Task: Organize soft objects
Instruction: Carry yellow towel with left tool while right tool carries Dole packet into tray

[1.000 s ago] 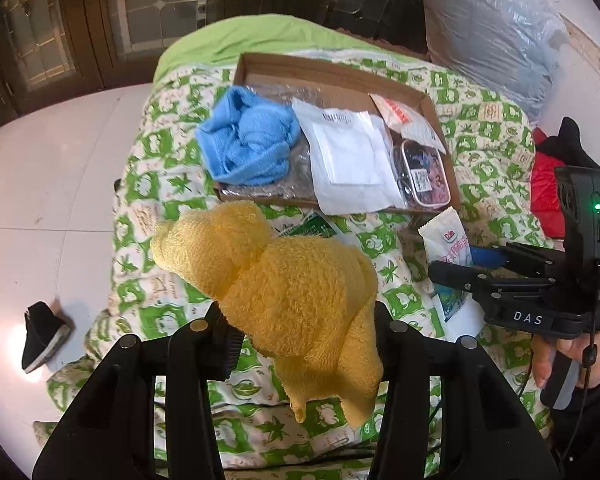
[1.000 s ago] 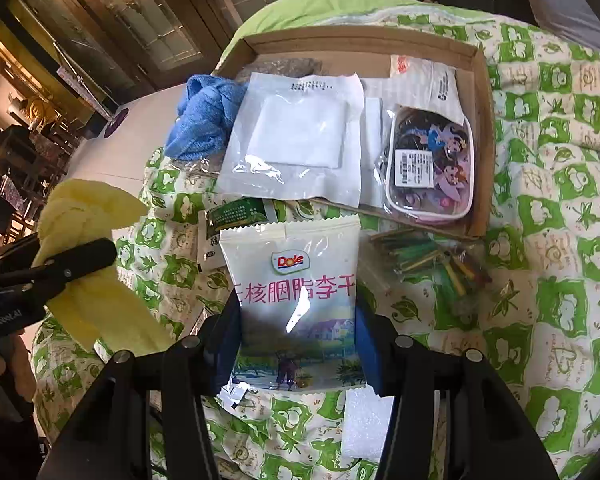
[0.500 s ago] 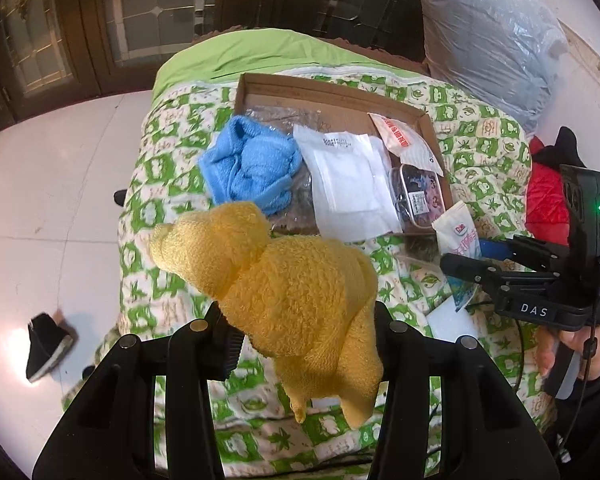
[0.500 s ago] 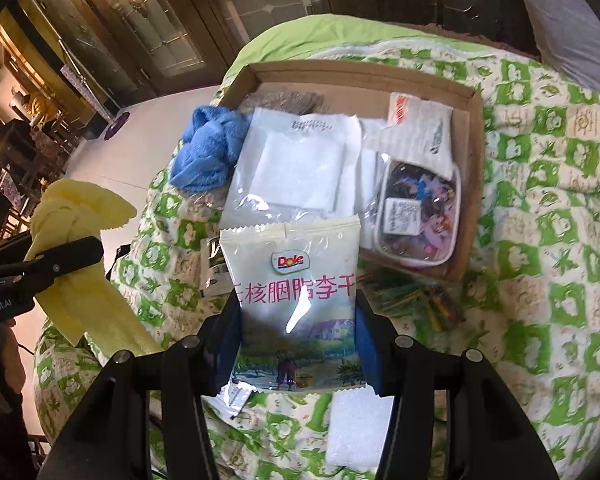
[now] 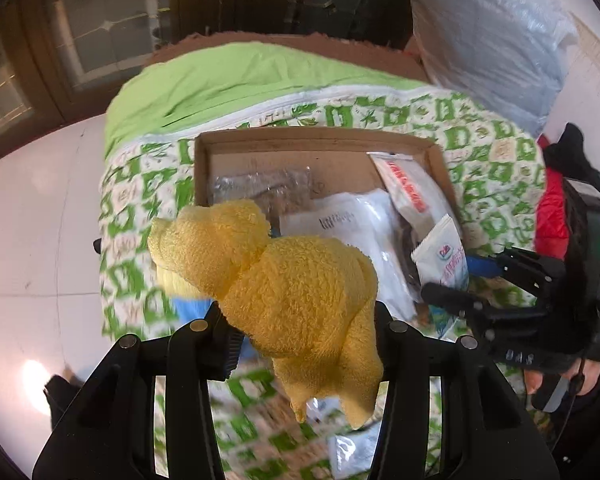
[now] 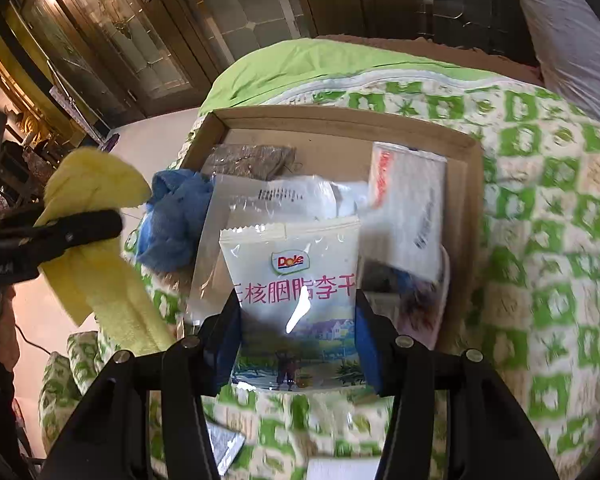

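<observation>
Left gripper (image 5: 300,332): clamped on the yellow towel (image 5: 296,292), held in the air above the bed's near edge, towel ends hanging below the fingers.
Right gripper (image 6: 298,336): clamped on the Dole pouch (image 6: 294,276), held upright over the near edge of the box (image 6: 340,118).
Box: cardboard, lying on the green-patterned quilt (image 6: 540,200) near the bed's far end.
Blue cloth (image 6: 172,224): bunched at the box's left edge.
White packet (image 6: 276,200): lying in the box, behind the pouch.
Red-striped packet (image 6: 408,200): at the box's right side.
</observation>
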The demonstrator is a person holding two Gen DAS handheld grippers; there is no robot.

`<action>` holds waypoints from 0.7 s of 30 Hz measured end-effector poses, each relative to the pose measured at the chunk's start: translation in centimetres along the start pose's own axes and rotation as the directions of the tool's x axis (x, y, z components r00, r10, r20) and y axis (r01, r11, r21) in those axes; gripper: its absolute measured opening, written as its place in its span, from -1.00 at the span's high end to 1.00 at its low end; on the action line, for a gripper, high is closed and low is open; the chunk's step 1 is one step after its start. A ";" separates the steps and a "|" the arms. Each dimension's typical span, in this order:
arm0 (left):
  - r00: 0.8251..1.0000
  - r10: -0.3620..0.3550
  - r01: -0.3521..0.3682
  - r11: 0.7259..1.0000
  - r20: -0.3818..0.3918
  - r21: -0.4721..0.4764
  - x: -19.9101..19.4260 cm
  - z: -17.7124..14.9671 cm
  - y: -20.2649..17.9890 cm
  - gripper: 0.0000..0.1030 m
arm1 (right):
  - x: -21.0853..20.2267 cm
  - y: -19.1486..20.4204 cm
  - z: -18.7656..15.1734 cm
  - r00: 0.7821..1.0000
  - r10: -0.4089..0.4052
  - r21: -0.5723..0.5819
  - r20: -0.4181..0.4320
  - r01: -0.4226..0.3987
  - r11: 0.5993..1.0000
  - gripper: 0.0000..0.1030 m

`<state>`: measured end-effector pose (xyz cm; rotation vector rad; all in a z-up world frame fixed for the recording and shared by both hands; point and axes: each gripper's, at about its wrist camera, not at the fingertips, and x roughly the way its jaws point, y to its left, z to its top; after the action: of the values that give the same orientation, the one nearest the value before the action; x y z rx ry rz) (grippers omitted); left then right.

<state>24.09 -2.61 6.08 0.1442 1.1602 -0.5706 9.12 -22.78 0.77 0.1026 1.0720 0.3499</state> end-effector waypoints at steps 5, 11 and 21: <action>1.000 -0.024 0.024 0.999 -0.014 -0.025 2.5 3.0 1.2 0.12 | 2.2 -0.7 1.3 1.000 -0.003 0.001 -0.009 0.003 1.000 0.00; 1.000 -0.026 0.027 0.991 0.015 -0.130 5.1 6.5 2.6 0.12 | 4.3 -0.6 2.4 0.999 0.025 0.021 -0.033 -0.025 0.999 0.00; 0.999 0.028 -0.035 0.983 -0.042 -0.183 9.2 6.9 3.0 0.03 | 6.8 0.2 1.8 0.999 0.004 0.009 -0.046 -0.004 1.000 -0.04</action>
<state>33.85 -6.03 0.09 0.0159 1.2405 -0.4318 13.60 -20.19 -4.02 0.1053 1.1190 0.3523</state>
